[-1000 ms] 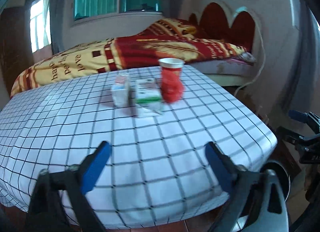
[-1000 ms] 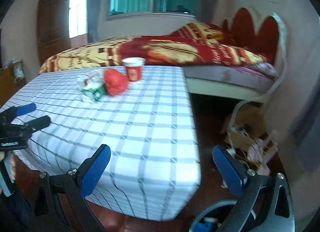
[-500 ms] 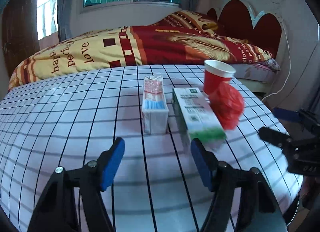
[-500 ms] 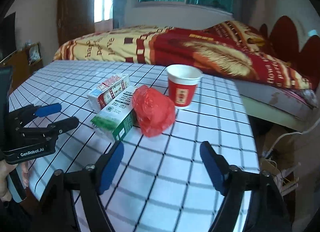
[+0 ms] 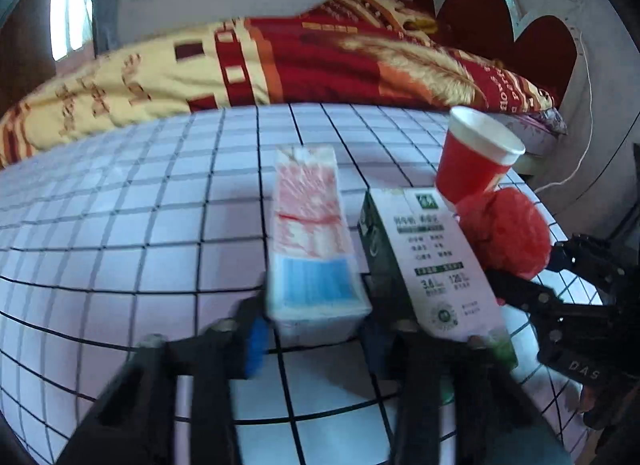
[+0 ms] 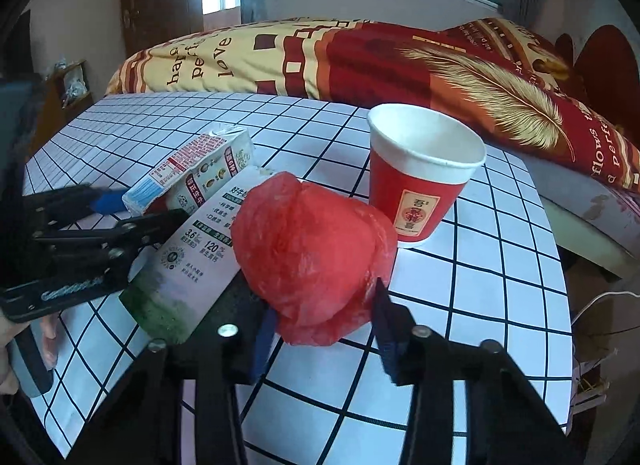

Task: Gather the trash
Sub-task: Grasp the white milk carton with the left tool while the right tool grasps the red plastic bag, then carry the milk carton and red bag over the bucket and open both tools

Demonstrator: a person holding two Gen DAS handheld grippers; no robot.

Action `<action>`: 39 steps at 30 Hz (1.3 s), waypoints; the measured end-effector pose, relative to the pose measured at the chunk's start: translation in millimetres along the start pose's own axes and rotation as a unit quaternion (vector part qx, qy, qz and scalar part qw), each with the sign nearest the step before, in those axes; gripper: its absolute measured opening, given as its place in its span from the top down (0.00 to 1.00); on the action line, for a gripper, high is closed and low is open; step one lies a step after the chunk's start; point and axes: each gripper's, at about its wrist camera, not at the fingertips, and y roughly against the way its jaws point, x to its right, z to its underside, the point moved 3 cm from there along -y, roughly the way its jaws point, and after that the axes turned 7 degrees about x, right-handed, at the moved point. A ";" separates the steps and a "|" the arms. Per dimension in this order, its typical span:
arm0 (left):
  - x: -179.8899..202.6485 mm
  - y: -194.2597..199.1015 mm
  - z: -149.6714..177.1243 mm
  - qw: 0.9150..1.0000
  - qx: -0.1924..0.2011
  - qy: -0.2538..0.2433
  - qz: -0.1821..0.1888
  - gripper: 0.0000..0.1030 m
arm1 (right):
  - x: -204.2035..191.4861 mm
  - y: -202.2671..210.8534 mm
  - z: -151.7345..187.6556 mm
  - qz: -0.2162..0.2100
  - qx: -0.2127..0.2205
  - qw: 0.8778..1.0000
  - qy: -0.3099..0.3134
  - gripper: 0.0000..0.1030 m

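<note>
A red-and-blue milk carton (image 5: 312, 241) lies on the checked table (image 5: 120, 249); my left gripper (image 5: 316, 341) stands around its near end, jaws close on both sides, touching or nearly so. It also shows in the right wrist view (image 6: 192, 173). A green-and-white carton (image 5: 432, 265) lies beside it (image 6: 192, 261). A crumpled red plastic bag (image 6: 312, 265) sits between the jaws of my right gripper (image 6: 324, 341), which close in on its near side. A red paper cup (image 6: 420, 173) stands upright behind the bag.
A bed with a red and yellow blanket (image 6: 360, 61) runs along the table's far side. The table's right edge (image 6: 560, 285) drops to the floor, where cables lie. My left gripper's body (image 6: 80, 249) sits left of the cartons.
Both grippers have moved forward onto the trash and narrowed: the left around the red-and-blue carton, the right around the red bag.
</note>
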 end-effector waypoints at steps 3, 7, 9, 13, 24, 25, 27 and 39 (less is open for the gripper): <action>-2.9 11.1 -0.3 1.000 0.018 -0.007 -0.004 0.66 | 3.8 9.8 3.5 -0.002 0.010 1.000 -0.009 0.76; -4.0 38.1 2.2 0.999 0.045 -0.018 -0.005 0.66 | 9.4 33.0 8.4 0.005 0.024 0.999 -0.022 0.78; -3.0 51.5 5.9 0.998 0.055 -0.022 -0.004 0.66 | 12.5 50.6 13.3 0.007 0.034 0.999 -0.032 0.78; 5.5 81.5 19.6 0.997 0.074 -0.028 0.008 0.66 | 14.0 85.5 26.9 0.016 0.050 0.998 -0.041 0.78; 65.8 141.0 58.4 0.992 0.100 -0.048 0.061 0.66 | 20.6 197.9 78.8 0.052 0.092 0.993 -0.059 0.80; 72.7 145.0 63.3 0.991 0.101 -0.052 0.066 0.66 | 22.6 208.9 83.7 0.054 0.097 0.992 -0.064 0.80; 83.4 148.2 69.1 0.991 0.099 -0.058 0.071 0.66 | 25.0 225.4 91.7 0.059 0.104 0.990 -0.069 0.80; 143.7 162.4 91.4 0.984 0.099 -0.086 0.120 0.66 | 57.2 298.3 149.3 0.101 0.122 0.983 -0.094 0.80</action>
